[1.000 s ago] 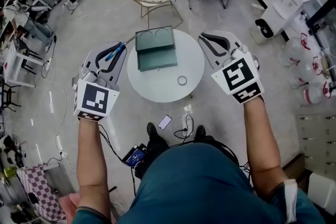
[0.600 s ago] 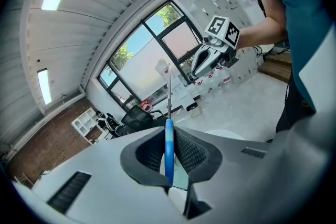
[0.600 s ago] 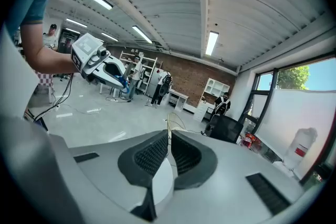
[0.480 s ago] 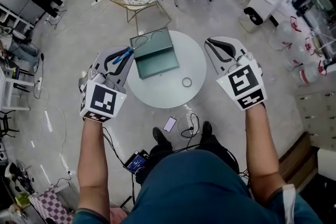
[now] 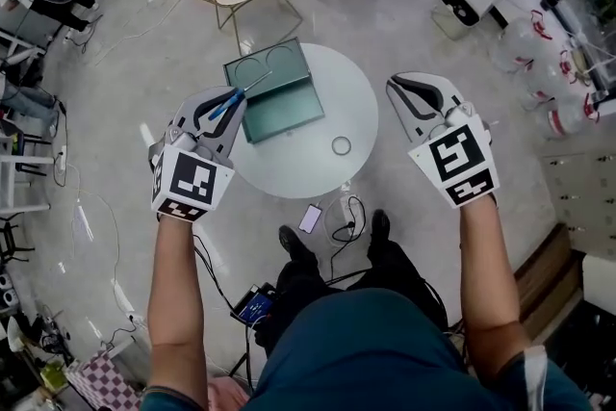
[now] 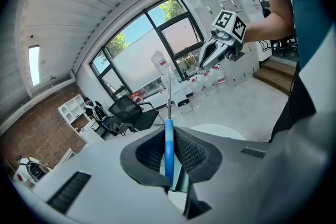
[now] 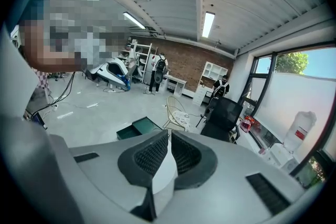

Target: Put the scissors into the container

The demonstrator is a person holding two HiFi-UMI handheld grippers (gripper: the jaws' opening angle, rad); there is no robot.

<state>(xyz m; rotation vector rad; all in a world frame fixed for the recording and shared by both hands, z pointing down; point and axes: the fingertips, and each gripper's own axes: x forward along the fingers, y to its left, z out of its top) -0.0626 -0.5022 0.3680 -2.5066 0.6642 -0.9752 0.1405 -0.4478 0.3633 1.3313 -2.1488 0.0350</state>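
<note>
Scissors [image 5: 231,101] clamped in the left gripper [image 5: 217,111]: jaws closed narrow on the blue handle [image 6: 168,149], which stands edge-on between the pads (left gripper view), with the metal blades sticking out past the tips. Just ahead of that gripper, the blade end reaches over the near left edge of the green container [image 5: 284,106], which sits open on the round white table [image 5: 318,168]. The right gripper [image 5: 423,96] is well apart across the table, held off its edge, jaws nearly together with only a slit, nothing between them [image 7: 169,152].
</note>
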